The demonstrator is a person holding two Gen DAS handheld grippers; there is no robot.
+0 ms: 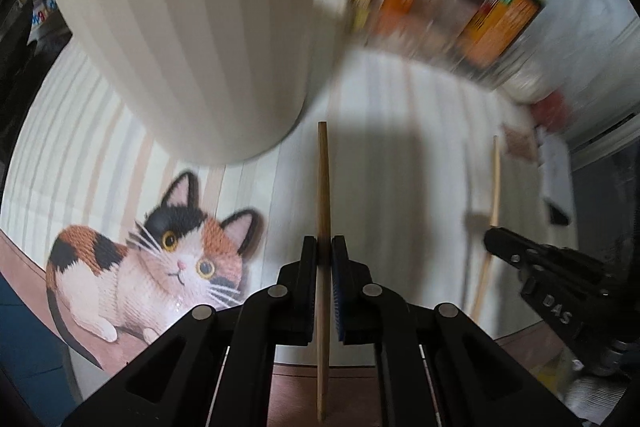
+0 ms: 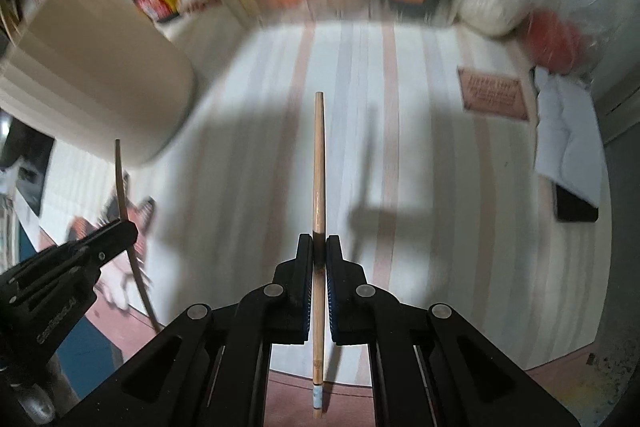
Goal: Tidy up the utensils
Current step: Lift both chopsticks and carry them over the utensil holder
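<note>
My left gripper (image 1: 324, 245) is shut on a wooden chopstick (image 1: 323, 171) that points forward, above the striped mat. A cream ribbed utensil holder (image 1: 192, 27) stands close ahead to the left of its tip. My right gripper (image 2: 319, 243) is shut on a second wooden chopstick (image 2: 319, 155), also held above the mat. The holder (image 2: 92, 75) is at the left in the right wrist view. Each gripper shows in the other's view: the right one (image 1: 490, 233) with its chopstick (image 1: 495, 183), the left one (image 2: 130, 227) with its chopstick (image 2: 120, 175).
A striped placemat (image 2: 420, 187) with a calico cat picture (image 1: 160, 259) covers the table. Bottles and boxes (image 1: 500, 15) stand along the back wall. A white bag (image 2: 488, 7), a red item (image 2: 556, 39), white paper (image 2: 568, 131) and a dark phone-like object (image 2: 576, 207) lie right.
</note>
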